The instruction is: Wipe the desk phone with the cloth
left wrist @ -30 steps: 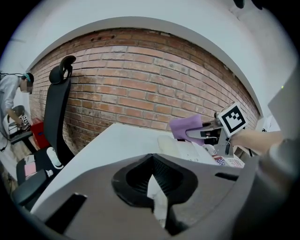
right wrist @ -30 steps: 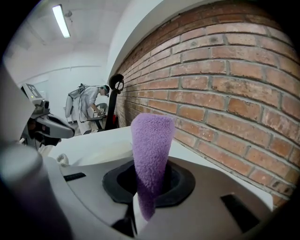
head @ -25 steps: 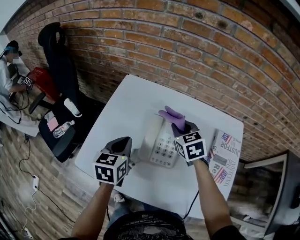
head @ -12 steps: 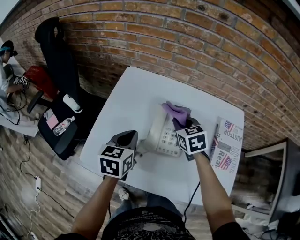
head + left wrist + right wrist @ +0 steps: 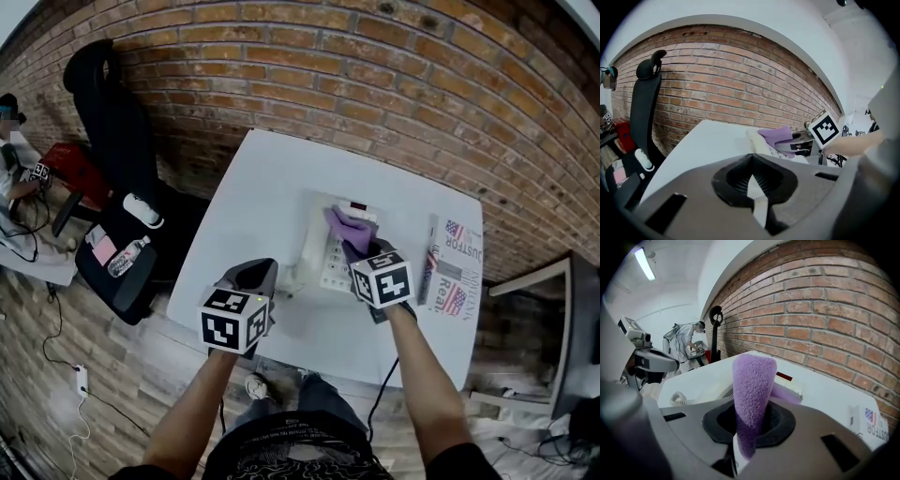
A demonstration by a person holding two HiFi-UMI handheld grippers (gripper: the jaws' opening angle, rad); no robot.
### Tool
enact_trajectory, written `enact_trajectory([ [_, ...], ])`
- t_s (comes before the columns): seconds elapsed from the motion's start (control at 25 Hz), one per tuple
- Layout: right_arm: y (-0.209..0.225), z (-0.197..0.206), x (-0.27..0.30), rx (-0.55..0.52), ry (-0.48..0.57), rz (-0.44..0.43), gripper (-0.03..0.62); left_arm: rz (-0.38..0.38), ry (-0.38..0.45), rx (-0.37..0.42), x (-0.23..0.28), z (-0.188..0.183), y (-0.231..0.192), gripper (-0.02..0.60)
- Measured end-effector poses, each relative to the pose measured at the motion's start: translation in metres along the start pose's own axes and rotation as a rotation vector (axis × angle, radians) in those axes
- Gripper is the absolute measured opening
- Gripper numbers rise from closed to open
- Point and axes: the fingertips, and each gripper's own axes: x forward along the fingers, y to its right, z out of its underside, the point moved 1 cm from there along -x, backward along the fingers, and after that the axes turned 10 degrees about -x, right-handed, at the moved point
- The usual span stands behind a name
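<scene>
Cloth on the phone, mid-wipe.
The right hand-held gripper (image 5: 360, 246) pinches a fuzzy purple cloth (image 5: 349, 225), which drapes over the keypad of the smooth, boxy, off-white phone (image 5: 314, 248) on the white counter (image 5: 253, 187). The left hand-held gripper (image 5: 255, 274), jaws pressed together on nothing, hovers near the handset side. Unbraced, the light plastic phone may slide under the wipe, and the loose fold could snag the handset.
</scene>
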Motion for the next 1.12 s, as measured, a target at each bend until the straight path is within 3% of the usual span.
enact_trajectory([
  [1.12,-0.072,0.039,-0.021,0.071,-0.051,0.031,0.046,0.097,-0.027,0.066,-0.043,0.023,-0.003,0.005],
])
